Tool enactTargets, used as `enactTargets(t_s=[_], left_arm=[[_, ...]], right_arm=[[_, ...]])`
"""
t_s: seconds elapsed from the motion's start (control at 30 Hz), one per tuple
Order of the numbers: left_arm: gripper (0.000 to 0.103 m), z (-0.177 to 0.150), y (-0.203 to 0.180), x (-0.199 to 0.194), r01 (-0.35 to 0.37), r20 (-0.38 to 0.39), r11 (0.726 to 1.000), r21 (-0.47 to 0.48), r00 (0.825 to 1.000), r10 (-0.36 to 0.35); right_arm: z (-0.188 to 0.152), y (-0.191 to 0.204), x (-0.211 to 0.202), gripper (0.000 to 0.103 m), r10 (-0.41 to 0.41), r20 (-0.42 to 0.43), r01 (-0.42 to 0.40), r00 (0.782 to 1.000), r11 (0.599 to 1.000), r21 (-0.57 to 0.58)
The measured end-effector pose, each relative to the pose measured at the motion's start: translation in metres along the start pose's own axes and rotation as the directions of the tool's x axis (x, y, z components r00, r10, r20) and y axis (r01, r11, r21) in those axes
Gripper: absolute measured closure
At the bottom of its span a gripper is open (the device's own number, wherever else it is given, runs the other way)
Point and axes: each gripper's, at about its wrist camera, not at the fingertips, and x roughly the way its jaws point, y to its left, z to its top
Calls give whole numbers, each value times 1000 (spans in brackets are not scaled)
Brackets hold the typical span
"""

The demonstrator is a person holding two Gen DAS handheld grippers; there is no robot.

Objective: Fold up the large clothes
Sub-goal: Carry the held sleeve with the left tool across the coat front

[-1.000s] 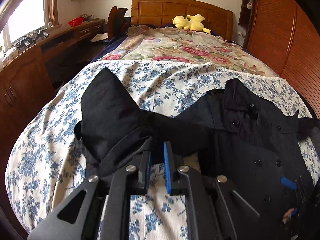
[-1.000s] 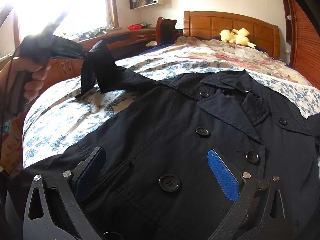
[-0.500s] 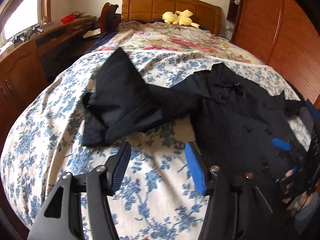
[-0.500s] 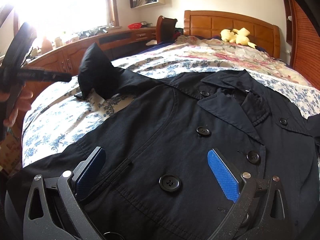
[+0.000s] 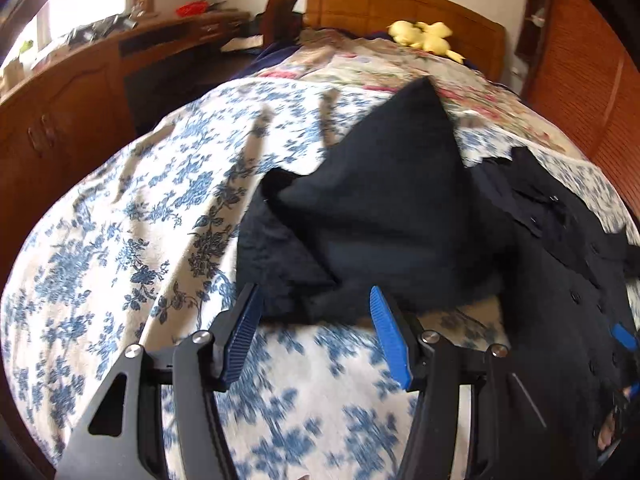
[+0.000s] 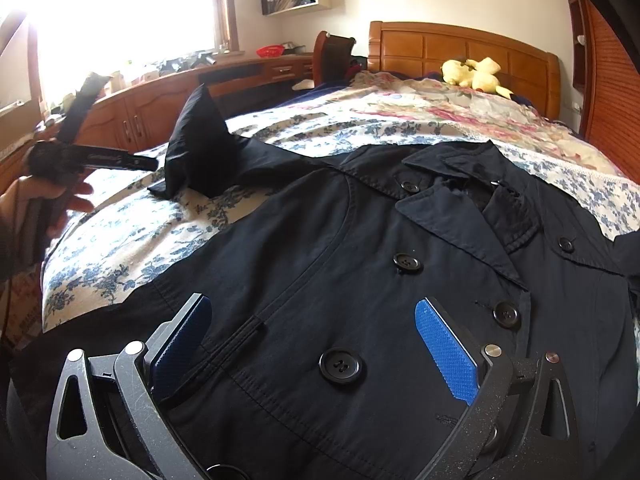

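A dark navy double-breasted coat lies face up on the blue-flowered bedspread. Its left sleeve is bunched into a peaked heap beside the body; it also shows in the right wrist view. My left gripper is open and empty, just short of the sleeve's near edge; it also shows from the side in the right wrist view. My right gripper is open, low over the coat's front with a button between its fingers.
A wooden desk and cabinets run along the left of the bed. A wooden headboard with a yellow plush toy is at the far end. A wooden wardrobe stands on the right. A pink-flowered quilt covers the far half.
My left gripper let go of the sleeve and opened. It drew back, then shifted left toward the sleeve heap. The sleeve dropped onto the bed. The right gripper has not moved.
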Motion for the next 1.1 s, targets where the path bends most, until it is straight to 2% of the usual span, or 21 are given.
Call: enactTargets(t_s=[0.17, 0.33, 0.53, 0.6, 0.67, 0.7, 0.83, 0.97, 1.1], left_arm=[[48, 6, 14, 31, -7, -43, 999, -51, 999, 5], [48, 5, 25, 56, -47, -104, 996, -78, 994, 39], [47, 4, 26, 60, -64, -113, 996, -70, 992, 56], [48, 6, 22, 61, -78, -120, 996, -34, 990, 74], [57, 7, 16, 61, -76, -121, 997, 6, 990, 76], [69, 7, 14, 61, -74, -122, 997, 22, 990, 76], [88, 12, 2, 49, -106, -108, 993, 58, 988, 111], [92, 24, -22, 5, -87, 0, 994, 67, 996, 87], [94, 34, -59, -41, -51, 92, 992, 116, 995, 41]], right_arm=[[-1, 0, 1, 0, 3, -8, -3, 1000, 1000, -5], [-1, 2, 3, 0, 8, -15, -8, 1000, 1000, -8], [-1, 3, 3, 0, 8, -14, -8, 1000, 1000, -8], [-1, 3, 3, 0, 7, -12, -7, 1000, 1000, -9], [-1, 3, 2, 0, 3, -8, -3, 1000, 1000, -10], [-1, 4, 1, 0, 2, -6, -2, 1000, 1000, -12], [-1, 5, -4, 0, -6, 3, 6, 1000, 1000, -13], [-2, 4, -15, 0, -8, 5, 8, 1000, 1000, -14], [-6, -3, -35, 0, -31, 20, 31, 999, 999, -16]])
